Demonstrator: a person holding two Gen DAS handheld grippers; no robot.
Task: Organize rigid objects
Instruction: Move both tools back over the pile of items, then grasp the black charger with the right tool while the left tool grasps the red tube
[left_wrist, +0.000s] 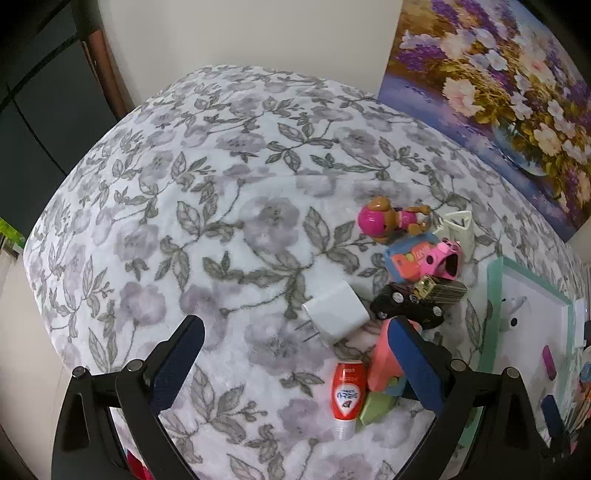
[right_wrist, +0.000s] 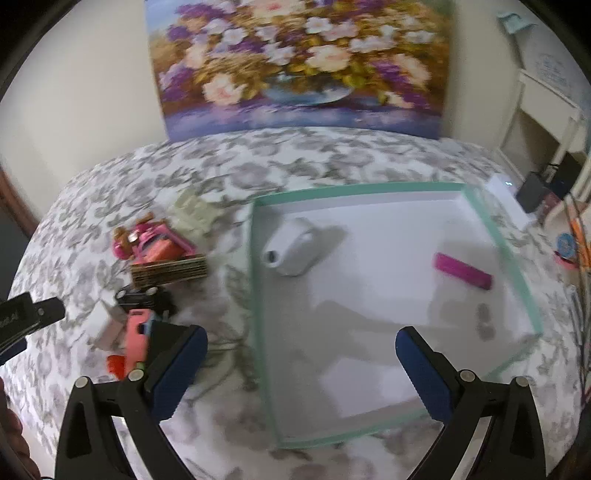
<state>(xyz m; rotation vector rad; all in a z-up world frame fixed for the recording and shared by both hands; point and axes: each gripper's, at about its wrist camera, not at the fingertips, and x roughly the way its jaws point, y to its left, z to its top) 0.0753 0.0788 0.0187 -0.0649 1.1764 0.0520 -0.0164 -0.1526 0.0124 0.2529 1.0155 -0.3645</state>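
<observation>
Ahead of our left gripper (left_wrist: 299, 354), with its black frame and dark blue pads (left_wrist: 177, 365), the bedspread (left_wrist: 207, 206) is white with grey leaves and pale lilac blossoms. Just off its right finger we see a red tube (left_wrist: 347, 391) with a white cap, a plain white charger (left_wrist: 336, 312), a black toy car (left_wrist: 406, 304) and a magenta-helmeted brown pup figure (left_wrist: 391, 221). Beyond our right gripper (right_wrist: 301, 363), the tray (right_wrist: 369, 189) is white inside with a mint-green rim, holding a magenta bar (right_wrist: 463, 271). The painting (right_wrist: 299, 62) shows purple, white and gold flowers.

The right wrist view is motion-blurred. The left claw (left_wrist: 299, 354) hides part of the pink toy (left_wrist: 384, 365); the tray (left_wrist: 495, 280) runs off-frame.
</observation>
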